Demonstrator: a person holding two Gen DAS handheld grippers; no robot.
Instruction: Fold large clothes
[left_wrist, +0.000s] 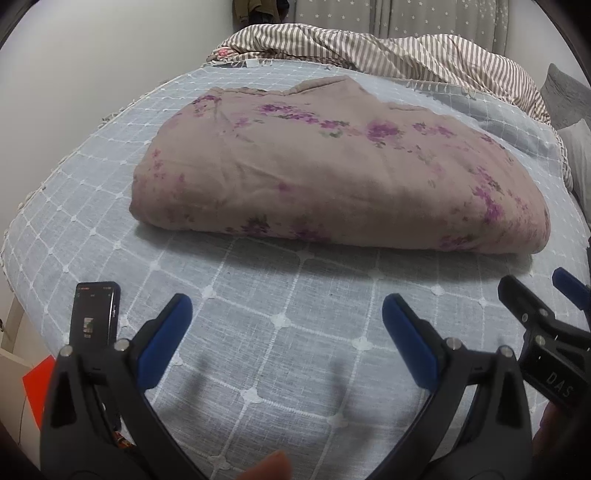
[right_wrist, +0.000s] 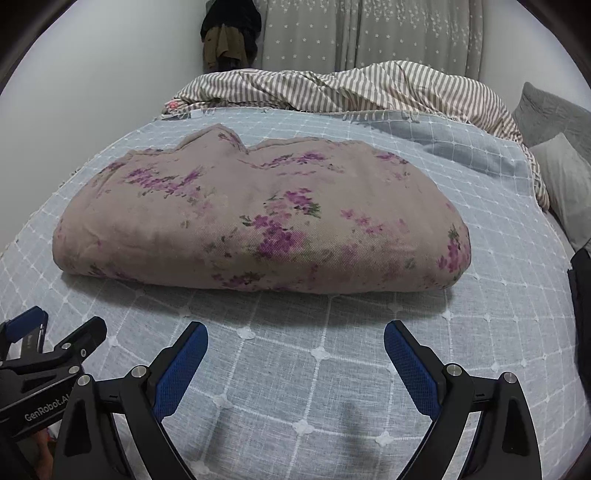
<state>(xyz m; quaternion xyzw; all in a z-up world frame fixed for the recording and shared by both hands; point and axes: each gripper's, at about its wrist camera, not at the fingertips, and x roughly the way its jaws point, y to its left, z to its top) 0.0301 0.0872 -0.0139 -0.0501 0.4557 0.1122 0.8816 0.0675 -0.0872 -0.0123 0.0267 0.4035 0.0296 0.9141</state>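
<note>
A thick brown quilt with purple flowers (left_wrist: 332, 173) lies folded into a bundle on the bed's blue checked cover (left_wrist: 258, 332); it also shows in the right wrist view (right_wrist: 258, 221). My left gripper (left_wrist: 287, 310) is open and empty, low over the cover short of the quilt's near edge. My right gripper (right_wrist: 295, 336) is open and empty, also short of the near edge. The right gripper shows at the right of the left wrist view (left_wrist: 543, 295), and the left gripper shows at the left of the right wrist view (right_wrist: 55, 325).
A black phone (left_wrist: 96, 314) lies on the cover at the near left edge of the bed. A striped duvet (right_wrist: 351, 88) is heaped at the far end. Grey pillows (right_wrist: 561, 147) sit at the right. A wall runs along the left.
</note>
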